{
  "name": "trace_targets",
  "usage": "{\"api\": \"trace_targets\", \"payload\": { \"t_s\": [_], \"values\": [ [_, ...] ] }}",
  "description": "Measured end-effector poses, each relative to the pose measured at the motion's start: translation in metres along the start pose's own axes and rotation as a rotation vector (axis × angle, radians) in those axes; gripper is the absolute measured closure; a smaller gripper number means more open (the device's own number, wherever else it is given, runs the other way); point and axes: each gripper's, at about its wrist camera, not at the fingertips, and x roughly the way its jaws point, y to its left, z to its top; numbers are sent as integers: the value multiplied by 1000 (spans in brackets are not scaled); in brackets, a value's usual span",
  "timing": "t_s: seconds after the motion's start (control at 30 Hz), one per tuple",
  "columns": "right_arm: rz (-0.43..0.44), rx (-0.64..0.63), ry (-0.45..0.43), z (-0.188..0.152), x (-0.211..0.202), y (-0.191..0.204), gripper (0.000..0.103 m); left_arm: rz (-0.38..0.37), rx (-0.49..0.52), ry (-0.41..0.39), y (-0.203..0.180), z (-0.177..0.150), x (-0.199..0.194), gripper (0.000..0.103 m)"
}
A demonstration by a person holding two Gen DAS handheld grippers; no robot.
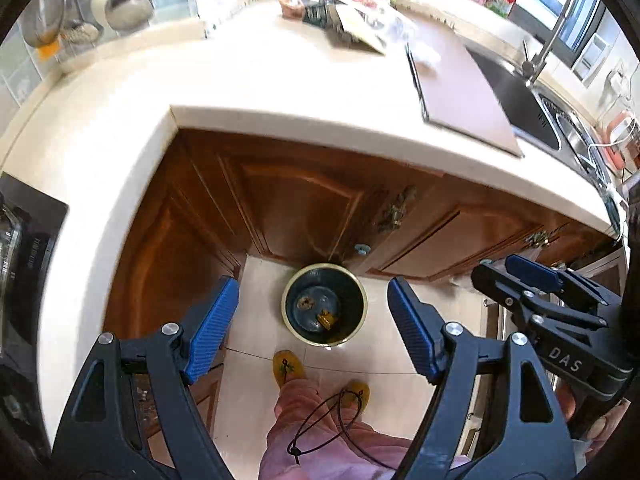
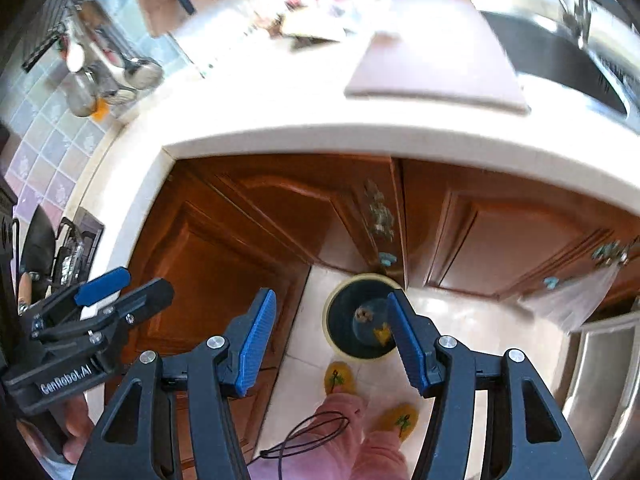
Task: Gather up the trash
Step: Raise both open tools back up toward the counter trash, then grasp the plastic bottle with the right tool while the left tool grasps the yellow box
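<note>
While both of my grippers point steeply down over the floor, nothing sits between either pair of blue pads. My left gripper [image 1: 314, 330] has its fingers spread wide and released, and my right gripper [image 2: 332, 338] stands parted and empty too, a little narrower. In the left wrist view the right gripper shows at the right edge, side on, with a bit of the hand [image 1: 568, 404] under it; in the right wrist view the left gripper appears at the left edge, held from below by the other hand [image 2: 76, 420]. Nearest below me are pink trouser legs [image 1: 320, 436], a loose black cord [image 1: 320, 428] and two yellow slippers [image 1: 286, 366] on the pale tiles. Just beyond the slippers stands the round bin [image 1: 324, 306], open-topped, right against the brown cabinet doors [image 1: 296, 200]; two small bits of trash [image 1: 328, 318] lie at its bottom. Farther on, above the doors, runs the cream countertop [image 1: 280, 80], with a pinkish cutting board [image 1: 460, 92] to the right beside the sink [image 1: 516, 92]. At the far side of the counter lies a heap of wrappers and packets [image 1: 352, 16], well apart from both grippers
</note>
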Motion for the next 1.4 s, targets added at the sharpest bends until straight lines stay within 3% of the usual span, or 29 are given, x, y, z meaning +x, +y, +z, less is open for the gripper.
{"api": "trace_targets", "payload": {
  "t_s": [0.17,0.43,0.67,0.73,0.93,1.13,1.33,1.4],
  "values": [
    [-13,-48,-66,19,-41,13,44,-4,13,-35,2,21,-31,28],
    [-44,-64,-174,68,-97,26,44,-38,42,-105,1,81,-65,28],
    [-114,-57,-269,130,-132,37,43,-76,109,-176,-9,145,-80,28],
    [-130,-50,-288,148,-141,39,39,-82,130,-194,-11,165,-78,28],
    [-199,-32,-298,207,-138,34,36,-113,186,-189,-19,222,-58,28],
    [-199,-2,-274,263,-110,12,34,-141,197,-136,-23,273,-17,28],
    [-185,-36,-224,317,-60,-10,29,-179,163,-87,-23,310,32,28],
    [-169,-72,-195,336,-35,-15,29,-170,149,-81,-24,321,48,33]
  ]
}}
